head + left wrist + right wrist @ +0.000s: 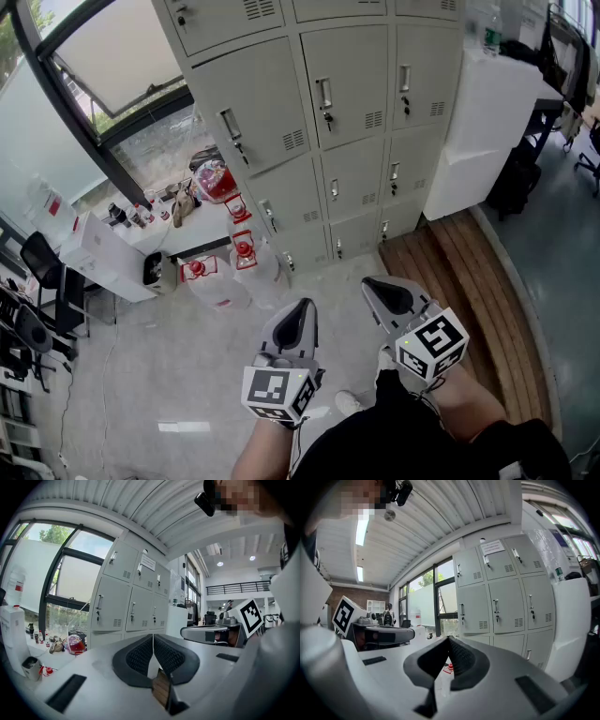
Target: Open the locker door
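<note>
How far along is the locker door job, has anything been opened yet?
Done: nothing yet; every door on the lockers looks closed.
In hand: nothing. The left gripper and right gripper are both shut and empty, held well short of the lockers.
Left: the whole job, which likely means approaching, taking a door handle and pulling that door open.

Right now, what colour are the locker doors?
The locker doors are pale grey, clearest in the head view.
</note>
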{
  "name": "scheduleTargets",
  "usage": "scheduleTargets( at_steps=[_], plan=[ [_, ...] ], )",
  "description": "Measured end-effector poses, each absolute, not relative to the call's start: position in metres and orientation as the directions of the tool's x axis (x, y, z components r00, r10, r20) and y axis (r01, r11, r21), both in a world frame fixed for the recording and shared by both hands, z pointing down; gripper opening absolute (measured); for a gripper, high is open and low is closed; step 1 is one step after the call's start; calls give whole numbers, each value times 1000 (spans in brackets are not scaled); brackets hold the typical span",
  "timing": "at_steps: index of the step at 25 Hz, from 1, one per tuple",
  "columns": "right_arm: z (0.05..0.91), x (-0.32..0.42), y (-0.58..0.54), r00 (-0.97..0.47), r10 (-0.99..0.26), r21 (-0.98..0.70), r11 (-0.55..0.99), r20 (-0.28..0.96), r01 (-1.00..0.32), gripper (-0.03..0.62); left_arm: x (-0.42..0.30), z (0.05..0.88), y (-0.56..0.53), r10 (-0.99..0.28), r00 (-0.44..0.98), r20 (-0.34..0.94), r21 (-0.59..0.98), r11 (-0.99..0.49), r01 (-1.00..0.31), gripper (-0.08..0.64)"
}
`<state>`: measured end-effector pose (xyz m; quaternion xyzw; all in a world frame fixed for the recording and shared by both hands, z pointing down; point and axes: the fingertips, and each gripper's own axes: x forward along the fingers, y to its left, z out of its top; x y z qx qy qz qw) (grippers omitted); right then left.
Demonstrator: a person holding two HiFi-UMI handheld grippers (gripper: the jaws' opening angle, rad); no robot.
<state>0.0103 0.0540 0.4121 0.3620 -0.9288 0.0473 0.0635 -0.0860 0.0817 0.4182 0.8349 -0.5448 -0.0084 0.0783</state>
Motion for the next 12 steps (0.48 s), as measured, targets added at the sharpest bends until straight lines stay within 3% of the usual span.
scheduleTargets(
  at_steps=[12],
  plan=[
    [413,1,52,-732,-662,-44,736,159,-675,54,-96,416,81,-914,401,69,146,-388,-910,20]
  ],
)
